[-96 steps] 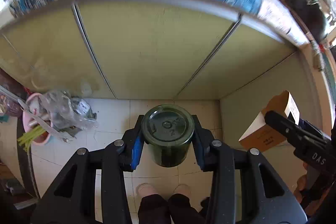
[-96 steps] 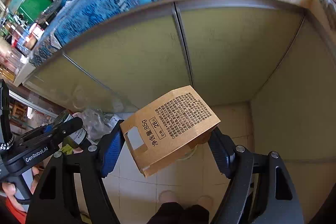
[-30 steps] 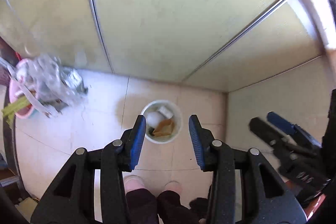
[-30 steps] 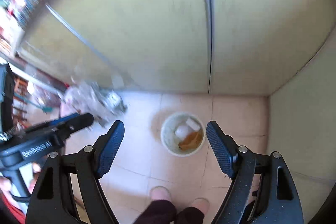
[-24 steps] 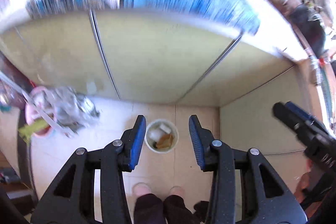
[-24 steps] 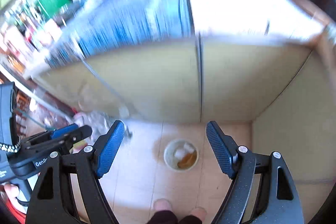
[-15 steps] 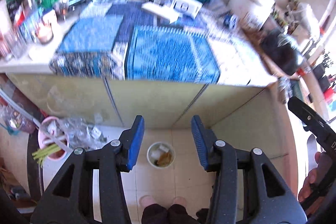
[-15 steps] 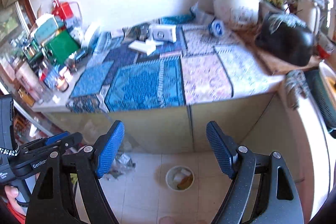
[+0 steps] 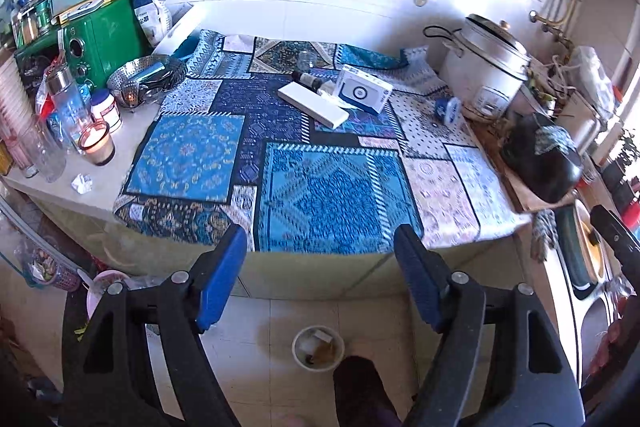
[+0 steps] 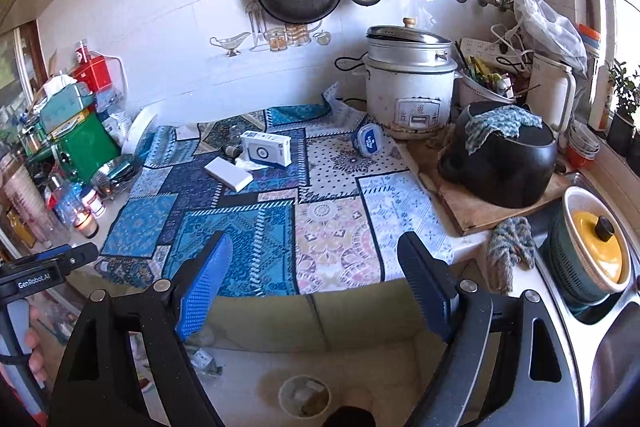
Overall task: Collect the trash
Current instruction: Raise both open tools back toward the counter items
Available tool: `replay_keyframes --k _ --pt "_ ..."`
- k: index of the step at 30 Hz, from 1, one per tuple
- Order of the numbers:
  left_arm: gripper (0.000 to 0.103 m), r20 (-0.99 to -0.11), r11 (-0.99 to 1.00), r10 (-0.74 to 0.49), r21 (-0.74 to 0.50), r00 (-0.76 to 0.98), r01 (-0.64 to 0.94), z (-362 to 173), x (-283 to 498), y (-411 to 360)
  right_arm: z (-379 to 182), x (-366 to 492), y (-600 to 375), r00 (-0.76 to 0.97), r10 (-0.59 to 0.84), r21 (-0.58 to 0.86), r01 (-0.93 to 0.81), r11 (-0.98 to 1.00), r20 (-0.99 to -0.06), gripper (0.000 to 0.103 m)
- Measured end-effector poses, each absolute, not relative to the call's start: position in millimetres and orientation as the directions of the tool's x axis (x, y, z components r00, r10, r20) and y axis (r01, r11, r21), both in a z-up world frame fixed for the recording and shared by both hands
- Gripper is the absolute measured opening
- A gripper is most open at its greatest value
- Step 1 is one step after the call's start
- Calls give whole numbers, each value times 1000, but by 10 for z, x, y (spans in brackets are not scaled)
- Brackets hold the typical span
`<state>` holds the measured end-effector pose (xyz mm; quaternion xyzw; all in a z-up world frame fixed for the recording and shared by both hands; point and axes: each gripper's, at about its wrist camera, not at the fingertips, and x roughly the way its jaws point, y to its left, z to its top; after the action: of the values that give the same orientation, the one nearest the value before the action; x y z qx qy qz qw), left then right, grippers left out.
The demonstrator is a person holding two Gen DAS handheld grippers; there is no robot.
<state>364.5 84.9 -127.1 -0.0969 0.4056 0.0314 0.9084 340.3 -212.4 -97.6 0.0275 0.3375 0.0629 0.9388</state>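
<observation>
My left gripper (image 9: 320,279) is open and empty, held above the counter's front edge. My right gripper (image 10: 316,287) is open and empty too. On the patterned blue cloth (image 9: 328,195) lie a white flat box (image 9: 313,105), a white and blue carton (image 9: 362,94), a dark small bottle (image 9: 306,78), a glass jar (image 9: 306,59) and a blue-lidded tub (image 9: 447,110). The same carton (image 10: 266,153) and tub (image 10: 369,139) show in the right wrist view. A white bin (image 9: 318,347) with trash in it stands on the floor below; it also shows in the right wrist view (image 10: 305,398).
A rice cooker (image 10: 410,89) and a black pot (image 10: 500,163) stand at the right. A green box (image 9: 100,35), bottles and a lit candle (image 9: 96,147) crowd the left. A crumpled paper (image 9: 81,183) lies near the left edge. A sink (image 10: 592,267) holds a yellow-lidded pot.
Both grippers let go of the green jar and brown carton over the bin, then rose and tilted up from the floor to face the counter top.
</observation>
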Motion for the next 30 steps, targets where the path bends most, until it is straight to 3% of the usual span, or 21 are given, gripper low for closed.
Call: replay_keyframes --k 7,19,30 --pt "76 -777 954 8 -183 630 -239 -1484 4728 834 -1213 4516 -2481 724 211 159 -140 977 -656 88" --pt "76 -902 880 46 -167 429 -446 -2353 6747 929 -1948 6506 -2988 536 230 143 -199 969 -812 88" --pt "76 -933 828 116 -98 340 -552 -2970 7560 1188 -2533 7454 -2970 416 279 215 -194 957 -866 88"
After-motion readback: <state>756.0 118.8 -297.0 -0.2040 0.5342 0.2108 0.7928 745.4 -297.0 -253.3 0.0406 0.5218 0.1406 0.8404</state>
